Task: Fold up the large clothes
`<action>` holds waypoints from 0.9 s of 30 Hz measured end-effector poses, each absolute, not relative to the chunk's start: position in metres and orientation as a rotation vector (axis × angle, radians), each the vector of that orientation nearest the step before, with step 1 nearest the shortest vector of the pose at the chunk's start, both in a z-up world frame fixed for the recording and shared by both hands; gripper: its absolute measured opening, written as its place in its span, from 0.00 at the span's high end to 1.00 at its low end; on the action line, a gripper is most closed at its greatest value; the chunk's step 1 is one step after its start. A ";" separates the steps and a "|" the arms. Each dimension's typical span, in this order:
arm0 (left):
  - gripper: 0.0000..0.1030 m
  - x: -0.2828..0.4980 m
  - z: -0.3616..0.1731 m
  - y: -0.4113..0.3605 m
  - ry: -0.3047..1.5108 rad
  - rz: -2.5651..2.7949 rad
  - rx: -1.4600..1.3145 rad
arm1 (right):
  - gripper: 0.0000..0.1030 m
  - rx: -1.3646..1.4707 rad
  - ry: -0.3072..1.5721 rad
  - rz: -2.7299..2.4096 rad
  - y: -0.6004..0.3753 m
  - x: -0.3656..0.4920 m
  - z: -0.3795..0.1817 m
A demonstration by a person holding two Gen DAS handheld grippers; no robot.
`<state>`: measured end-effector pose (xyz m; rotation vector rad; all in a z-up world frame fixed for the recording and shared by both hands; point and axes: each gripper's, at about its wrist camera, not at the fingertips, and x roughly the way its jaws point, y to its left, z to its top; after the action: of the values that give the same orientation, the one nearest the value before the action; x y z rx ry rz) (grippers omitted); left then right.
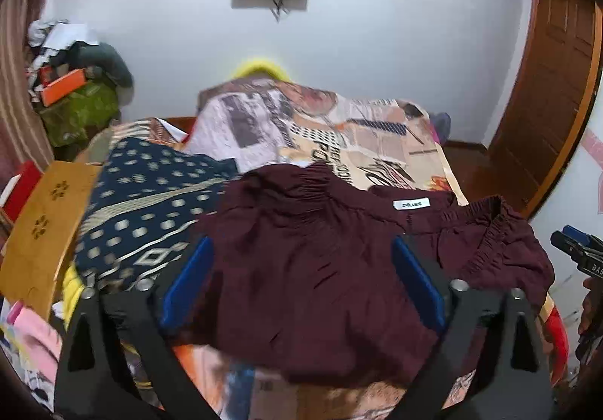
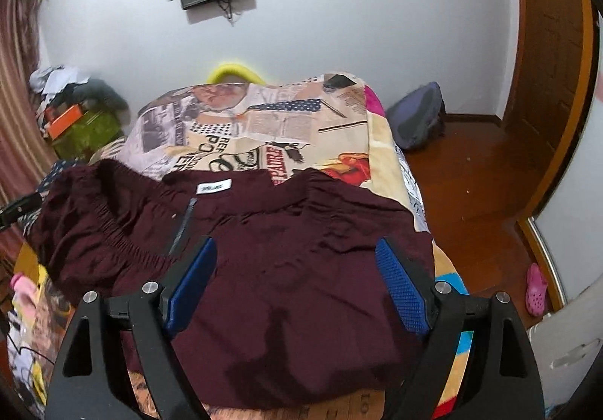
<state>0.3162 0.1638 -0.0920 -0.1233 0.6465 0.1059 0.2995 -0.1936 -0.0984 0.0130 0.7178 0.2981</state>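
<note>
On the bed (image 2: 388, 141), centre of both frames, maroon garment (image 2: 286, 269) lies spread, waistband toward the wall, ready for folding. Left gripper (image 1: 301, 277) and right gripper (image 2: 297, 277) hover over it, fingers wide apart, holding nothing, probably lining up a grab.

We see a maroon garment (image 1: 301, 269) of plain cloth, bearing a small white label (image 1: 411, 204). Beside it lies a navy fabric (image 1: 150, 209) patterned with beige dots, stripes and diamonds. Under both spreads a bedsheet (image 2: 286, 118) printed like newspaper clippings in cream, grey, black and orange, with one polka-dotted navy patch. Our gripper fingers (image 2: 399, 284) carry blue pads on black frames. We note a yellow cushion (image 2: 233, 71), an orange box (image 1: 62, 86) on a green patterned cloth (image 1: 81, 115), a pink clog (image 2: 535, 288), a brown wooden door (image 1: 546, 96) and a dusky-pink striped curtain (image 2: 19, 111).
</note>
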 end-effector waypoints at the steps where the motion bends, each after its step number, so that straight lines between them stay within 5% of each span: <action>1: 0.02 0.312 -0.092 0.167 0.644 0.114 -0.131 | 0.19 0.008 0.715 0.303 -0.192 0.296 -0.098; 20: 0.03 0.324 -0.207 0.219 0.793 0.165 -0.629 | 0.19 0.047 0.831 0.387 -0.161 0.276 -0.129; 25: 0.28 0.338 -0.199 0.211 0.742 0.234 -0.590 | 0.19 0.048 0.863 0.395 -0.160 0.277 -0.136; 27: 0.48 0.334 -0.192 0.204 0.724 0.258 -0.562 | 0.19 0.040 0.875 0.392 -0.157 0.278 -0.139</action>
<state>0.3342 0.2044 -0.1916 -0.5616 0.7243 0.2582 0.2780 -0.1568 -0.1391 0.0396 0.8749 0.3921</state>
